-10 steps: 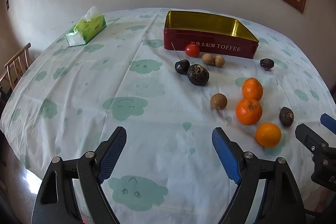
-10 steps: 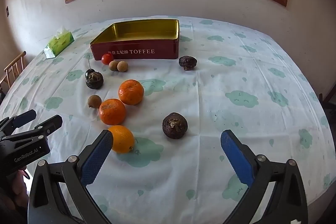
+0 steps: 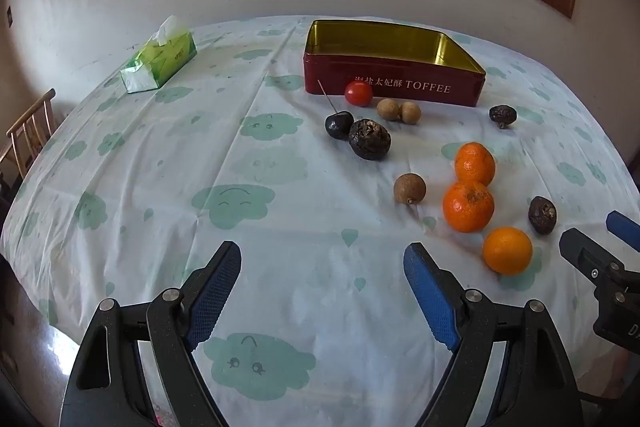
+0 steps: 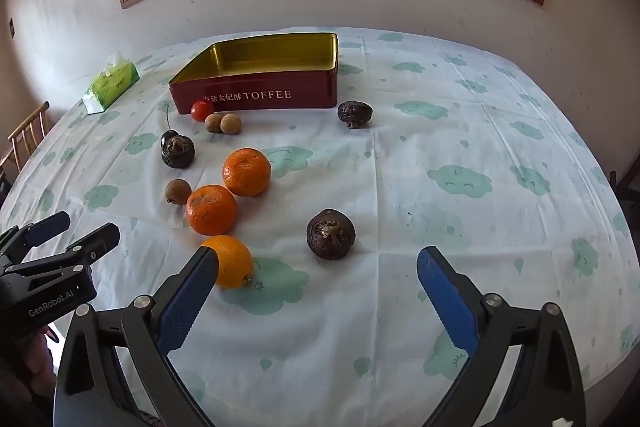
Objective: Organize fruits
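Note:
A red toffee tin (image 3: 394, 83) (image 4: 256, 95) stands empty at the back of the table. In front of it lie a cherry tomato (image 3: 358, 93), two pale longans (image 3: 398, 111), a dark cherry (image 3: 338, 125) and wrinkled dark fruits (image 3: 369, 139) (image 4: 331, 234). Three oranges (image 3: 468, 206) (image 4: 211, 209) sit in a row with a brown longan (image 3: 409, 188) beside them. My left gripper (image 3: 322, 279) hovers open over bare cloth. My right gripper (image 4: 318, 281) is open too, its left finger just in front of the nearest orange (image 4: 234, 261).
A green tissue pack (image 3: 159, 61) lies at the back left. A wooden chair (image 3: 28, 133) stands past the left table edge. The cloud-print tablecloth (image 4: 460, 183) covers the table, with a wall and window behind.
Both gripper views sit slightly nearer the fruit than before. No fruit has moved and both sets of jaws stay wide.

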Demonstrator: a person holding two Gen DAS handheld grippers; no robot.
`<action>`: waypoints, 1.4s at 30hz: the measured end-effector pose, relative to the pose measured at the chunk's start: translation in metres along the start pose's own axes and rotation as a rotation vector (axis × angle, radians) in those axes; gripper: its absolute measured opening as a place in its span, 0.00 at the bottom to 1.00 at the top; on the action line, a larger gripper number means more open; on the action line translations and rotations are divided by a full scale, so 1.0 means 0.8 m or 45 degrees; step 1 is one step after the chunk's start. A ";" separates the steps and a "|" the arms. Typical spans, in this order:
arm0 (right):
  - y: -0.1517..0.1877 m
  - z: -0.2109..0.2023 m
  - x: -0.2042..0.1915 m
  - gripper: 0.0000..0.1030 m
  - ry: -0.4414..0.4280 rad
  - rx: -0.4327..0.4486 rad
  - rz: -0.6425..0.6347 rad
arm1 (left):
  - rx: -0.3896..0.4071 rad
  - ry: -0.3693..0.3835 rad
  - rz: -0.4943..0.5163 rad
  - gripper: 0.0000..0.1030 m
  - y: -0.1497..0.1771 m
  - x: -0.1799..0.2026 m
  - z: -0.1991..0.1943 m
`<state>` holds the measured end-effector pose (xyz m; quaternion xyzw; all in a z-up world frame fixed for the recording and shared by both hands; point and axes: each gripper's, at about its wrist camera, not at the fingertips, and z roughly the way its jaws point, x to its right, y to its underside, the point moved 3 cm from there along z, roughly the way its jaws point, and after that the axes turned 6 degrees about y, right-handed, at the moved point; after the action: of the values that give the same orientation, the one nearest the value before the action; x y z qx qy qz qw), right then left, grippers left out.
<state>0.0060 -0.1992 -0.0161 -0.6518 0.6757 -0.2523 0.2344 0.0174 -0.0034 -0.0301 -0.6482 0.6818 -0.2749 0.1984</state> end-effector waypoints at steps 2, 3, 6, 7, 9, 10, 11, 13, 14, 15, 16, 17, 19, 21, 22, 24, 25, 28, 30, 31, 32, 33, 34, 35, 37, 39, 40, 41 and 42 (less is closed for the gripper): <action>0.002 0.002 -0.001 0.95 0.004 -0.007 0.003 | -0.001 -0.001 0.002 0.81 0.001 -0.001 0.002; 0.004 0.004 0.007 0.95 -0.004 -0.013 0.018 | -0.001 -0.002 0.003 0.81 0.002 -0.002 0.003; 0.004 0.004 0.006 0.91 -0.007 -0.019 0.014 | 0.004 -0.002 0.001 0.81 -0.001 0.001 -0.003; 0.004 0.004 0.005 0.91 -0.010 -0.020 0.011 | 0.004 -0.005 0.007 0.81 -0.001 0.003 -0.003; 0.004 0.004 0.005 0.91 -0.010 -0.020 0.011 | 0.003 -0.005 0.013 0.81 0.000 0.005 -0.002; 0.004 0.004 0.005 0.91 -0.009 -0.020 0.013 | 0.002 -0.008 0.012 0.81 -0.001 0.006 -0.002; 0.005 0.004 0.004 0.91 -0.010 -0.022 0.014 | 0.002 -0.010 0.014 0.81 0.000 0.007 -0.003; 0.005 0.005 0.003 0.90 -0.009 -0.022 0.013 | 0.002 -0.009 0.013 0.81 0.000 0.007 -0.002; 0.005 0.005 0.003 0.90 -0.009 -0.021 0.013 | 0.001 -0.011 0.013 0.81 0.000 0.007 -0.002; 0.005 0.005 0.003 0.90 -0.008 -0.022 0.012 | 0.001 -0.010 0.013 0.81 0.000 0.007 -0.003; 0.005 0.005 0.003 0.90 -0.007 -0.021 0.012 | 0.002 -0.009 0.013 0.81 0.000 0.006 -0.003; 0.005 0.005 0.003 0.90 -0.009 -0.020 0.011 | 0.002 -0.009 0.014 0.81 0.000 0.006 -0.002; 0.006 0.006 0.002 0.90 -0.010 -0.021 0.008 | 0.002 -0.009 0.016 0.81 0.000 0.007 -0.002; 0.008 0.007 0.000 0.90 -0.012 -0.022 0.003 | 0.002 -0.010 0.014 0.81 0.000 0.006 -0.002; 0.008 0.007 -0.001 0.90 -0.013 -0.022 0.001 | 0.002 -0.009 0.014 0.81 0.000 0.007 -0.002; 0.008 0.006 -0.002 0.88 -0.017 -0.023 0.000 | 0.001 -0.011 0.014 0.81 0.000 0.006 -0.002; 0.008 0.006 -0.002 0.88 -0.018 -0.024 0.001 | 0.000 -0.010 0.014 0.81 0.000 0.007 -0.002; 0.008 0.007 -0.002 0.87 -0.018 -0.024 0.001 | 0.001 -0.012 0.015 0.81 0.000 0.006 -0.002; 0.008 0.007 -0.002 0.87 -0.018 -0.023 0.001 | 0.000 -0.011 0.017 0.81 0.000 0.006 -0.003; 0.009 0.007 -0.003 0.87 -0.018 -0.024 0.002 | 0.000 -0.013 0.016 0.81 0.000 0.006 -0.003; 0.009 0.007 -0.003 0.87 -0.018 -0.024 0.001 | 0.000 -0.012 0.016 0.81 0.000 0.006 -0.003; 0.008 0.007 -0.003 0.87 -0.020 -0.024 0.000 | 0.001 -0.011 0.017 0.81 0.000 0.006 -0.002; 0.008 0.007 -0.003 0.87 -0.018 -0.025 0.001 | 0.000 -0.013 0.017 0.81 0.000 0.006 -0.002; 0.009 0.007 -0.003 0.87 -0.019 -0.025 0.000 | 0.000 -0.014 0.018 0.81 0.000 0.006 -0.002; 0.009 0.007 -0.004 0.87 -0.022 -0.027 -0.002 | 0.000 -0.012 0.018 0.81 0.000 0.007 -0.002; 0.010 0.008 -0.006 0.87 -0.026 -0.029 -0.004 | 0.001 -0.012 0.020 0.81 0.002 0.007 -0.002; 0.009 0.008 -0.006 0.87 -0.027 -0.032 -0.006 | 0.001 -0.011 0.019 0.81 0.002 0.007 -0.002; 0.009 0.008 -0.006 0.86 -0.029 -0.034 -0.007 | 0.001 -0.011 0.020 0.81 0.002 0.007 -0.001; 0.009 0.008 -0.006 0.86 -0.031 -0.036 -0.008 | 0.000 -0.013 0.020 0.81 0.002 0.007 -0.001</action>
<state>0.0051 -0.1948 -0.0258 -0.6602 0.6742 -0.2356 0.2325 0.0150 -0.0087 -0.0299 -0.6442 0.6858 -0.2702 0.2039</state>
